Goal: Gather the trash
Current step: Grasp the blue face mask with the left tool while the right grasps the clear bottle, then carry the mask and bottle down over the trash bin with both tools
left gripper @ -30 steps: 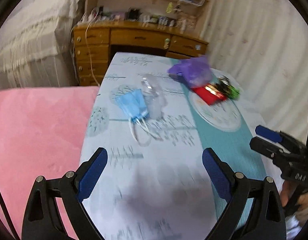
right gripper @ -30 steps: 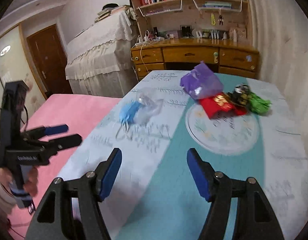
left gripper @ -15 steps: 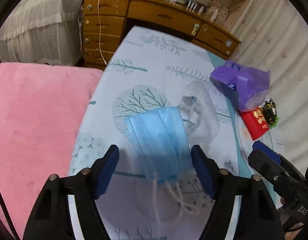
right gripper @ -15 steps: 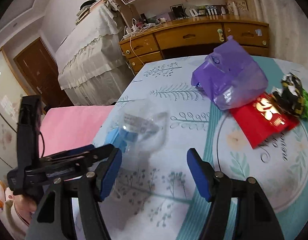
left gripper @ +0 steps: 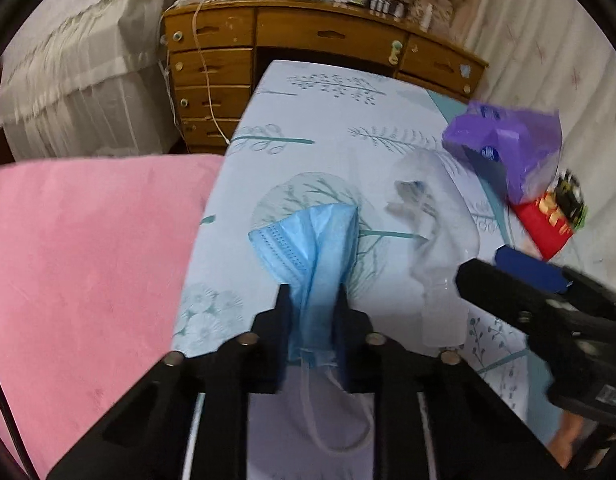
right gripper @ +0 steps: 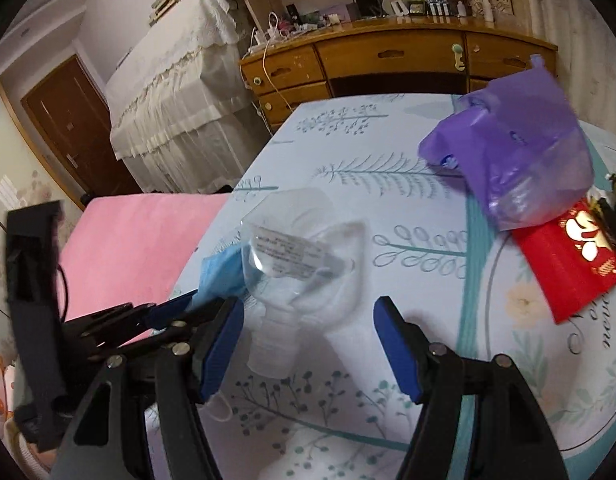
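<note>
Left gripper (left gripper: pixel 311 296) is closing, its jaws drawn in on the blue face mask (left gripper: pixel 308 240), whose pleated body is bunched between the pads while its white ear loops (left gripper: pixel 339 420) hang below the fingers. Right gripper (right gripper: pixel 308 332) is held apart with nothing clamped, the neck of the clear plastic bottle (right gripper: pixel 292 264) lying between its 2 blue pads but untouched by either.

The mask lies near the left edge of the table (left gripper: pixel 327 92), just beside the pink surface (left gripper: pixel 88 260), and the bottle is just beside it toward the middle. A purple plastic bag (right gripper: pixel 519 160), a red packet (right gripper: pixel 567 264) and dark wrappers (right gripper: pixel 611 216) are gathered toward the far right edge.

For the step in hand — securing the mask — the squeeze is best finished before any lift is begun, so that several folds of cloth are caught and not 1 thin layer that could slip out. The loops should be watched: they trail loose and could snag on the bottle or the table edge, so a straight rise is advised, away from the other gripper, which stands close by. The bottle looks light and crushed — it is likely to roll or skid if nudged, so the right pads would be better closed on the ribbed neck than on the flattened body
</note>
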`<control>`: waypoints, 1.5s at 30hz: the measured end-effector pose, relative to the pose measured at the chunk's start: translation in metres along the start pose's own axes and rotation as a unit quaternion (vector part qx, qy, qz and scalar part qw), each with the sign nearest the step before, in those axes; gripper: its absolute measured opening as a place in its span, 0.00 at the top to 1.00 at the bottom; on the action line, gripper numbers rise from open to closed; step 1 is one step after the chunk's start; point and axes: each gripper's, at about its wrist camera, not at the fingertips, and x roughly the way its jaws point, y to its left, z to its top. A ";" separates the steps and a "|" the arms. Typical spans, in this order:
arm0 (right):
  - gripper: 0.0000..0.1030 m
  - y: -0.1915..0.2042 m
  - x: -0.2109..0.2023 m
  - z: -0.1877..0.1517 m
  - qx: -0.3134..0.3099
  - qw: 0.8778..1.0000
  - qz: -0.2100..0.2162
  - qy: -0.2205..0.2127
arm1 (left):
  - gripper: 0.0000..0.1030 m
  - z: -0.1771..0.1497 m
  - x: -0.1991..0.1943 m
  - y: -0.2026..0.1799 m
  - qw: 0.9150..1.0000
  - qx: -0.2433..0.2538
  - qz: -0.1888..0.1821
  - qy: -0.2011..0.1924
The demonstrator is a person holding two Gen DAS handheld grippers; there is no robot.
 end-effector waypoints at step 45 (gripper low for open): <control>0.72 0.032 -0.269 -0.320 -0.027 0.999 0.032 -0.031 | 0.91 -0.309 -0.258 -0.085 0.988 0.109 -0.101 -0.038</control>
